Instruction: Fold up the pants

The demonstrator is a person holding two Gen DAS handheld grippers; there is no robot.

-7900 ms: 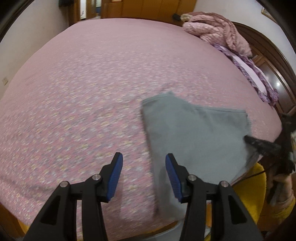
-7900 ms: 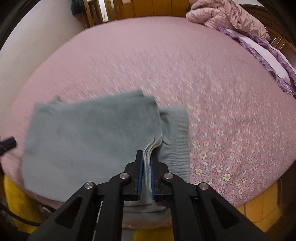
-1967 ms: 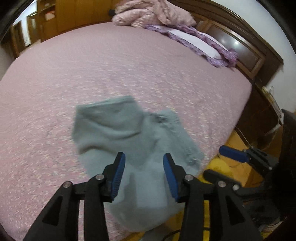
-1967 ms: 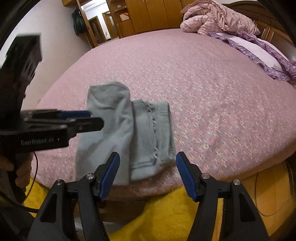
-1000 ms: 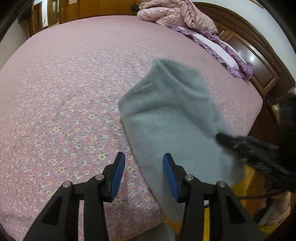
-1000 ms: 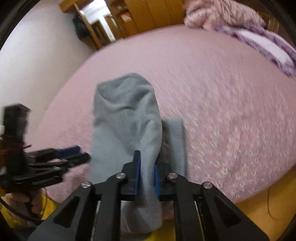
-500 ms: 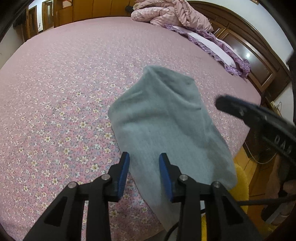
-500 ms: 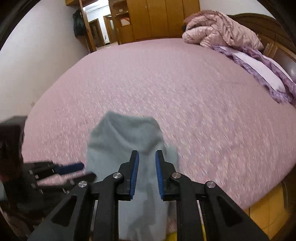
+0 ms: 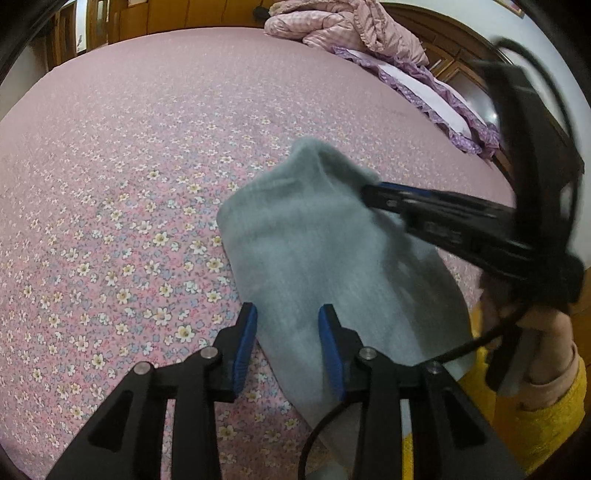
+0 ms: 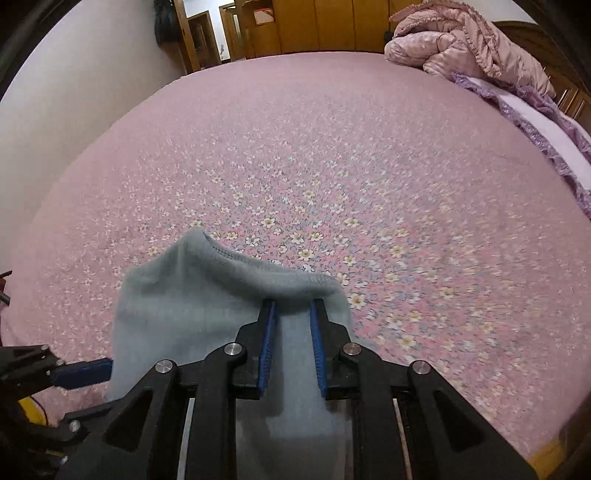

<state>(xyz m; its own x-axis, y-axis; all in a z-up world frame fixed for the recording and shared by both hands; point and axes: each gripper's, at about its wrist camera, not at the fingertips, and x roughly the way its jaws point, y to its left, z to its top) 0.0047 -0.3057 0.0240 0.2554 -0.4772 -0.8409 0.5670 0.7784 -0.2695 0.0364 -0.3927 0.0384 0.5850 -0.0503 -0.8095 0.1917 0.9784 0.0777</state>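
Observation:
The grey pants [image 9: 332,258] lie folded into a narrow bundle near the front edge of the pink flowered bed [image 9: 147,147]. My left gripper [image 9: 288,332] is open, its blue pads either side of the bundle's near left edge. My right gripper [image 10: 291,321] is open with a narrow gap, low over the bundle [image 10: 192,306], its tips at the raised far hem. In the left wrist view the right gripper [image 9: 373,194] reaches in from the right, its tip on the bundle's far right side.
A crumpled pink quilt [image 10: 472,40] and a purple frilled pillow [image 10: 554,125] lie at the head of the bed by the dark wooden headboard [image 9: 454,66]. Wooden wardrobes [image 10: 314,26] stand beyond. A yellow sleeve [image 9: 535,417] is at the lower right.
The right gripper let go of the bundle it held a second ago and now hovers open over its far hem. The left gripper's jaws have narrowed slightly.

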